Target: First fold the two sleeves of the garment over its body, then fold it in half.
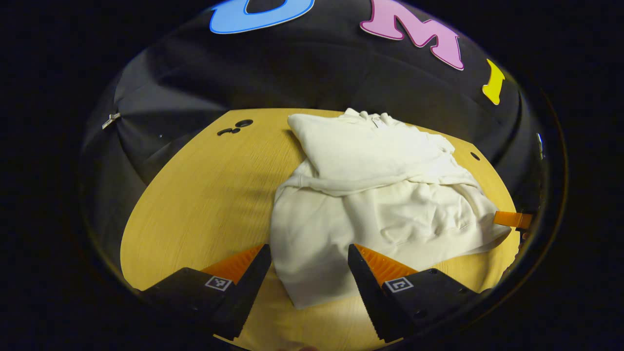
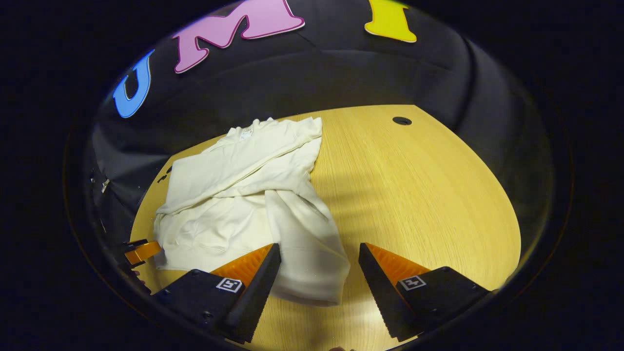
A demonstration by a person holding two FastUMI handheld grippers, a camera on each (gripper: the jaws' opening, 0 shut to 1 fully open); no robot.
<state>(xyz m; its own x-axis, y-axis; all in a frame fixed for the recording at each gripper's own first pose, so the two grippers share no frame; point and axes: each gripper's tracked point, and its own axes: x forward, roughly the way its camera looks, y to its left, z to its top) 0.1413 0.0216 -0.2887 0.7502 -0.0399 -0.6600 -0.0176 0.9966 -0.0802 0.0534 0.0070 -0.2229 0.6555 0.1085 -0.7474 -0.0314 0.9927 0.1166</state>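
Cream garment [image 1: 375, 195] lies on the counter [image 1: 204, 204], both sleeves over its body — half-fold next, I'd say. My left gripper [image 1: 309, 273] and right gripper [image 2: 319, 273] hover near the hem, jaws wide apart, empty. Pinch hem corners evenly — lift toward collar.

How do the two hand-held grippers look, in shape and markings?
Each hand-held gripper, left and right, has two wedge-shaped fingers tapering to a point, with ribbed inner faces and toothed edges. Every finger carries a small square black-and-white marker on its blocky base.
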